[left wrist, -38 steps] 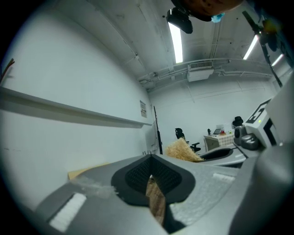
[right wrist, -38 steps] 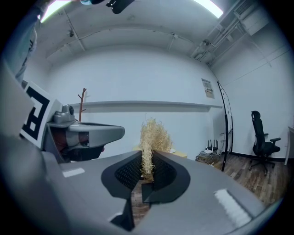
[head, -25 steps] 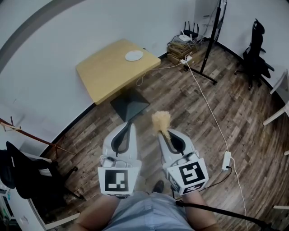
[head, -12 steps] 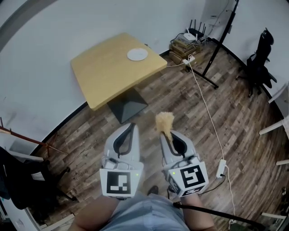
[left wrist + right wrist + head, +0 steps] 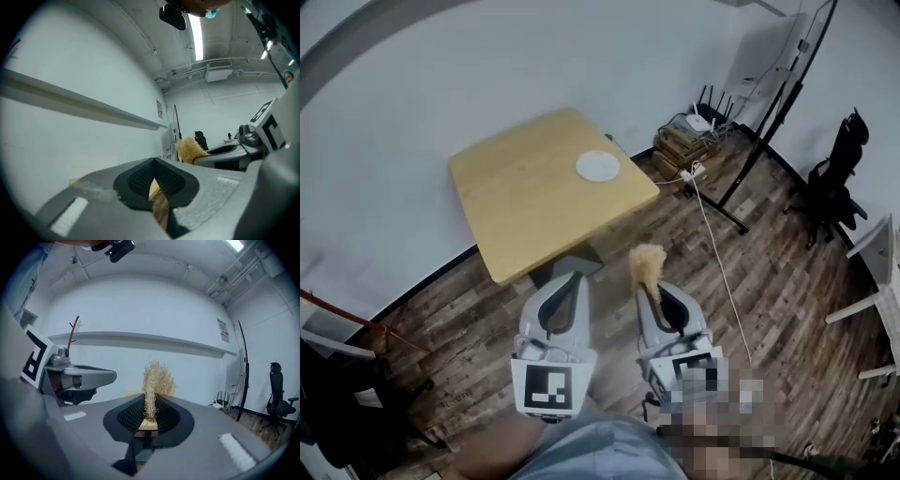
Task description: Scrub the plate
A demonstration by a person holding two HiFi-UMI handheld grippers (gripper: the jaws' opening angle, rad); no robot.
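Scrubbing hasn't begun. My right gripper point(image 5: 649, 286) pinches a fibrous scrubber point(image 5: 647, 261) in its jaws, and my left gripper point(image 5: 572, 281) has its jaws pressed together, empty. The plate point(image 5: 598, 166) lies well apart on the tabletop point(image 5: 525, 202).

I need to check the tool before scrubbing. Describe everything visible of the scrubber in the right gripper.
The scrubber is a pale straw-coloured tuft of tangled, wiry fibres. Its lower part is pinched between the jaws of the right gripper; the bushy top fans out past their tips. It hangs in the air above the floor, short of the table, touching only the jaws.
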